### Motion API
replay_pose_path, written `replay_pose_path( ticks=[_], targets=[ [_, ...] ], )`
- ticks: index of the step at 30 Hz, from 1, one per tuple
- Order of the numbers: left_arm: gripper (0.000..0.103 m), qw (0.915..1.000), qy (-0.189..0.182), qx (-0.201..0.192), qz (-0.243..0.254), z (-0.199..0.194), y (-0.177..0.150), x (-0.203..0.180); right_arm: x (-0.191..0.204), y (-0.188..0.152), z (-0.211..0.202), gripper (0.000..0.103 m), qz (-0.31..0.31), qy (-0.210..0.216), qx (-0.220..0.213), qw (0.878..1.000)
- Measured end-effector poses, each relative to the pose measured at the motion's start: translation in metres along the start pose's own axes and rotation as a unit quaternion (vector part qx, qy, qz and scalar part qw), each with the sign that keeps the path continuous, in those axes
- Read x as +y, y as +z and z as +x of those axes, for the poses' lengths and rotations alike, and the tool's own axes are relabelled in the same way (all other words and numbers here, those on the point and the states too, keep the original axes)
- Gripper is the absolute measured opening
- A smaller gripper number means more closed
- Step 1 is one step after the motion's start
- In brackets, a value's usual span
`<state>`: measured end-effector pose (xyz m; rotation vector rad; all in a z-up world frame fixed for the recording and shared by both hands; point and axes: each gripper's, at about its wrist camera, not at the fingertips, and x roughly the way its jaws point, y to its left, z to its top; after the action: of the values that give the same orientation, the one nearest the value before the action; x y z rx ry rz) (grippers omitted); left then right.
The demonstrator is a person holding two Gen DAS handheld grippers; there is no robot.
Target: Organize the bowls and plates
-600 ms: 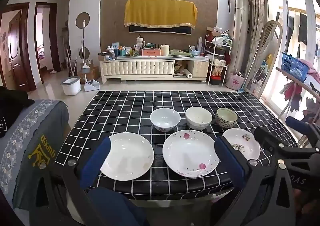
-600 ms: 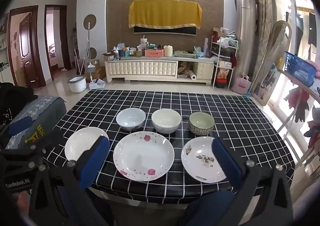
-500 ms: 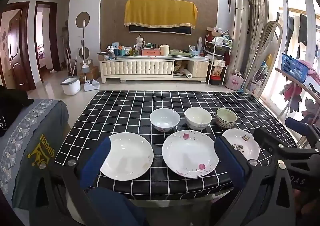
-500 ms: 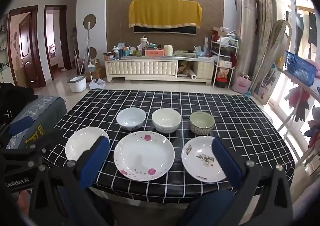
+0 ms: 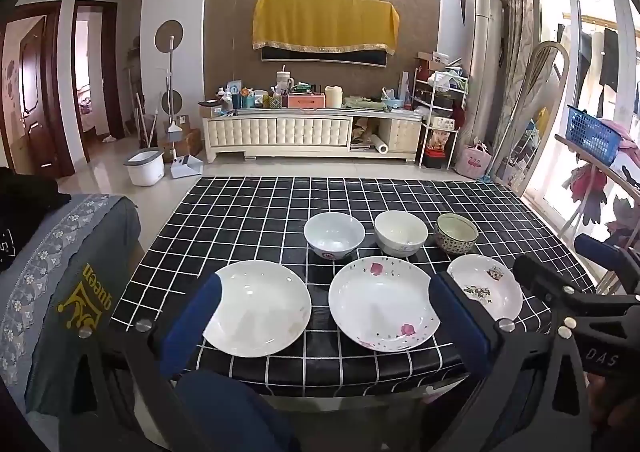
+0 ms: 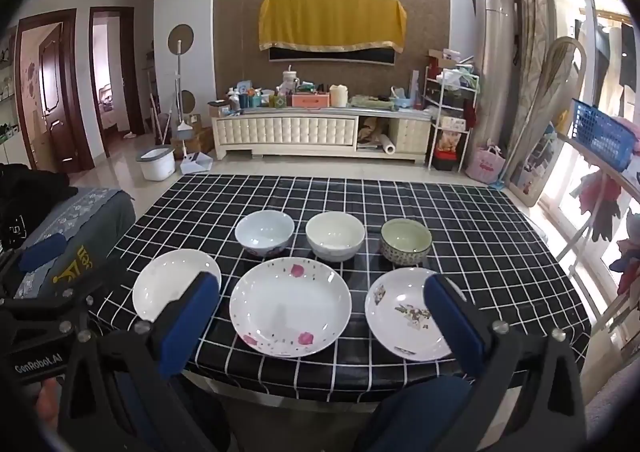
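Observation:
Three plates lie in a front row on the black checked table (image 5: 240, 211): a plain white plate (image 5: 260, 306), a pink-flowered plate (image 5: 382, 302) and a smaller patterned plate (image 5: 486, 286). Behind them stand a white bowl (image 5: 334, 234), a cream bowl (image 5: 401, 232) and a green patterned bowl (image 5: 456, 232). My left gripper (image 5: 324, 292) is open and empty, held before the table's front edge. My right gripper (image 6: 322, 292) is open and empty, also short of the table. The same plates show in the right wrist view: white (image 6: 172, 288), flowered (image 6: 290, 306), patterned (image 6: 404, 312).
A grey cloth-covered seat (image 5: 68, 272) stands left of the table. A rack with a blue basket (image 5: 592, 135) is on the right. A cream TV cabinet (image 5: 312, 135) stands beyond the table across open floor.

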<state>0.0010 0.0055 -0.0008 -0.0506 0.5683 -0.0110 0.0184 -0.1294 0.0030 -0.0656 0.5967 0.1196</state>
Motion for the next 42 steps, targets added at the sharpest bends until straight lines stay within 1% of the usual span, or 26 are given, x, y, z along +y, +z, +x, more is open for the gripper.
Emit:
replay_pose_path(
  ticks=[6,17,22,42],
  targets=[
    [0.103,1.0,-0.002,0.004,-0.004,-0.0015,0.0004,0.0013,-0.0019,0.0003,0.0001,0.103,0.006,0.009,0.003,1.0],
    [0.103,1.0,0.004,0.006,0.0,-0.0019,0.0001,0.0017,-0.0008,-0.0001,0.001,0.103,0.006,0.008,0.005,1.0],
    [0.103,0.9999,0.008,0.008,0.004,-0.0021,-0.0003,0.0018,-0.0018,-0.001,0.0018,0.103,0.011,0.015,0.005,1.0],
    [0.103,0.9999,0.013,0.01,0.006,-0.0027,0.0003,-0.0002,0.0007,-0.0008,0.0014,0.103,0.01,0.015,0.017,1.0]
  ],
)
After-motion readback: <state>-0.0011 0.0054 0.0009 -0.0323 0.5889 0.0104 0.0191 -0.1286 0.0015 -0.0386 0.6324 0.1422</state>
